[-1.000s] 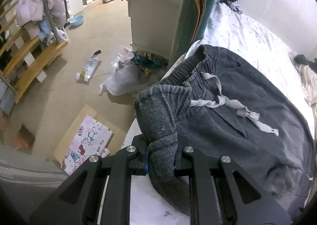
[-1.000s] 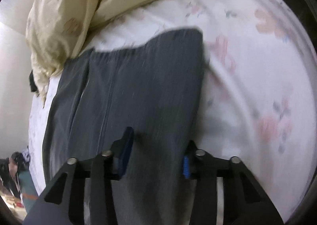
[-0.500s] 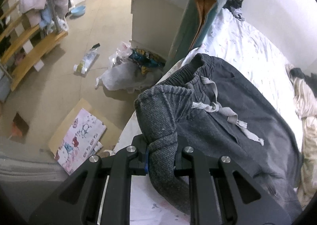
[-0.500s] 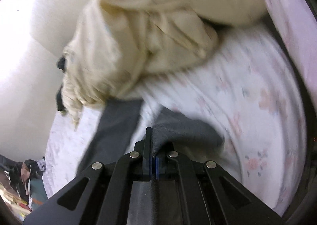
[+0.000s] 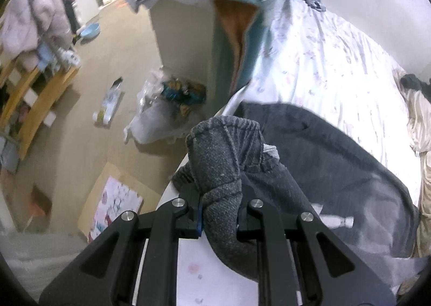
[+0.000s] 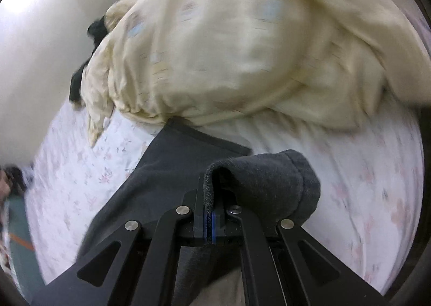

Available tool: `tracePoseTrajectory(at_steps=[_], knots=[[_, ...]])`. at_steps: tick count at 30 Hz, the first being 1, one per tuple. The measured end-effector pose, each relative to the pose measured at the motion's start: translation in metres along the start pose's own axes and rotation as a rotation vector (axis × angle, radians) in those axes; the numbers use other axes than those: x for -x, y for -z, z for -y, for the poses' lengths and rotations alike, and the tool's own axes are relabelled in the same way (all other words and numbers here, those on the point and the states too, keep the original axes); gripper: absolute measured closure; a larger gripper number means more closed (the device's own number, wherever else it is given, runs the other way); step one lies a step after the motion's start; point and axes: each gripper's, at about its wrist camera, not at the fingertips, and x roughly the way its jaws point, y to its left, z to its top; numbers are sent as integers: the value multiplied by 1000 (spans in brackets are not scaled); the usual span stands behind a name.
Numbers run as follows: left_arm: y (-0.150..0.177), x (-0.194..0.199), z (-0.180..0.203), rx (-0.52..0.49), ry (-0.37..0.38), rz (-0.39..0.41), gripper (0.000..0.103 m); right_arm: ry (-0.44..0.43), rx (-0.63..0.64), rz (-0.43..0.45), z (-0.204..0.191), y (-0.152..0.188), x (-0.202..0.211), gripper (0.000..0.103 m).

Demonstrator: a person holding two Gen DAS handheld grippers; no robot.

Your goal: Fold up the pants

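Dark grey pants lie on a bed with a white floral sheet. My left gripper is shut on the bunched waistband end, lifted near the bed's edge. In the right wrist view, my right gripper is shut on the hem of one pant leg, raised above the other leg, which lies flat on the sheet.
A cream duvet is heaped just beyond the leg ends. A teal rolled mat leans at the bed's corner by a white cabinet. The floor to the left holds a plastic bag, cardboard and a wooden rack.
My right gripper closed on the leg hem and lifted it off the sheet. My left gripper carried the waistband over, so the drawstring front is now folded under.
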Motion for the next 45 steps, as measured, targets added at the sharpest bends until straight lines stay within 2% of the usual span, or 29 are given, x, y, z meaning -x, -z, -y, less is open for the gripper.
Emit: tracePoseTrajectory(at_steps=[7,10,12,14,15,16,17,18,19,21,24,25,26,27,29,30,32,34,35,38,40,41,42,44,45], knots=[[-73,-64,64,-134,-54,-40,91,105,228,-88,-108,-47,-99,102],[-95,-103,80,-144,-70,-63,91,134,297,-119,-145,-51,-147,102],[-101,-128,91,-167,-102,-76,90,136,341,-130,-164,-49,-177,102],[-103,-143,94,-160,-89,-78,87,140,353,-138,-171,-46,-194,101],[-103,-148,92,-142,-73,-73,85,137,355,-130,-172,-45,-199,99],[-104,-149,91,-128,-56,-69,81,131,363,-119,-173,-43,-201,88],[-104,-149,90,-113,-42,-68,76,134,382,-112,-174,-40,-203,60],[-103,-146,89,-92,-15,-58,58,142,406,-123,-175,-37,-204,44],[-104,-139,86,-74,59,-31,30,155,432,-128,-175,-35,-204,29],[-104,-118,81,-62,183,52,5,178,492,-101,-178,-34,-193,29],[-99,-82,71,-29,220,184,5,124,524,-4,-183,-29,-157,29],[-95,-70,71,-38,200,244,5,99,532,49,-186,-25,-140,29],[-88,-58,75,-73,172,309,5,66,541,73,-189,-19,-127,29],[-75,-50,87,-168,123,356,5,-7,565,61,-196,-6,-116,29],[-49,-49,110,-337,104,386,5,-140,619,-7,-209,21,-108,29],[-31,-54,125,-451,103,376,7,-191,660,-35,-217,40,-104,30],[-10,-67,143,-579,86,361,21,-250,756,-67,-233,86,-98,30],[-1,-86,155,-641,65,324,54,-312,815,-104,-245,128,-98,31],[-2,-95,159,-639,45,313,59,-335,831,-125,-251,146,-101,32],[-27,-128,160,-549,-35,256,67,-347,858,-166,-261,186,-118,32],[-42,-157,158,-514,-93,163,78,-309,830,-196,-262,200,-139,33],[-49,-175,159,-506,-133,109,79,-273,817,-205,-260,203,-148,33],[-47,-182,164,-509,-147,88,79,-240,797,-207,-256,205,-160,33],[-45,-180,174,-528,-179,104,80,-243,779,-206,-255,201,-162,32],[-46,-176,174,-502,-142,94,78,-240,781,-217,-256,198,-160,32]])
